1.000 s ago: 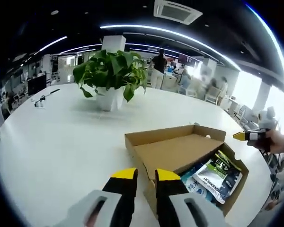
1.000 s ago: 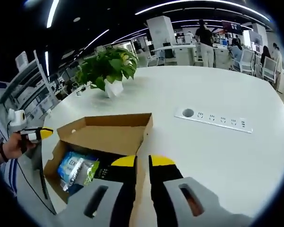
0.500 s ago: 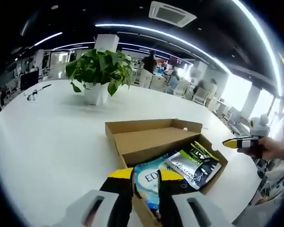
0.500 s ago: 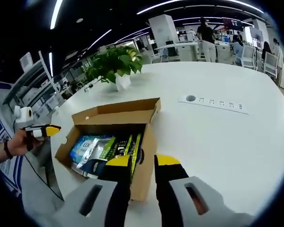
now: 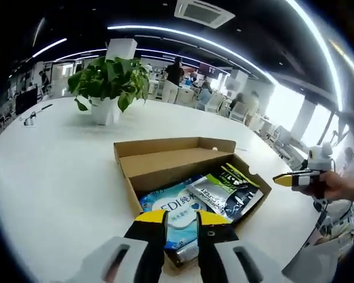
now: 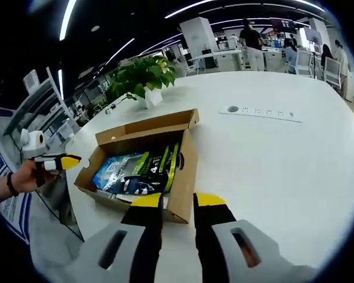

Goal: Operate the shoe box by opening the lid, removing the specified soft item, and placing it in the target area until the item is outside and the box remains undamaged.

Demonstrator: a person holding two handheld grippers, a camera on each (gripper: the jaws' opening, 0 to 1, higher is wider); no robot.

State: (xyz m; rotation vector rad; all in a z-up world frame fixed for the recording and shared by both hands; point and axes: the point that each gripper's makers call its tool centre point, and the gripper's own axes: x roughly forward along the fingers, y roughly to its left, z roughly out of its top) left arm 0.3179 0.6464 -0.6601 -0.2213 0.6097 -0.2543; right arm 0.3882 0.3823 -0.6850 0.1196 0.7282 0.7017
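Shoe box (image 5: 189, 183) sits open on the white table (image 5: 53, 159), near the edge closest to the person, with its lid (image 5: 168, 156) folded back on the side toward the potted plant (image 5: 106, 88). Inside lie soft packets: a pale blue and white pack (image 5: 171, 207) at one end and a dark pack with green print (image 5: 227, 191) next to it, partly overlapping; from the right gripper view the same box (image 6: 144, 168) shows the packs (image 6: 135, 172) lying flat below the rim. The left gripper (image 5: 180, 219) hovers just over the near wall of the box, above the blue pack, its yellow-tipped jaws nearly together with only a thin gap and nothing between them. The right gripper (image 6: 171, 203) hangs outside the box beside its wall, jaws likewise close to each other and empty. By my reading the lid step is done and the removal is in hand, with no pack gripped yet. Which pack is the specified one I cannot tell from these views. The next move calls for spreading one pair of jaws, lowering it into the box clear of the cardboard wall, pinching a loose edge or fold of the chosen pack, and lifting straight up so the box is not dragged or torn, then carrying the pack to bare table beside the box.
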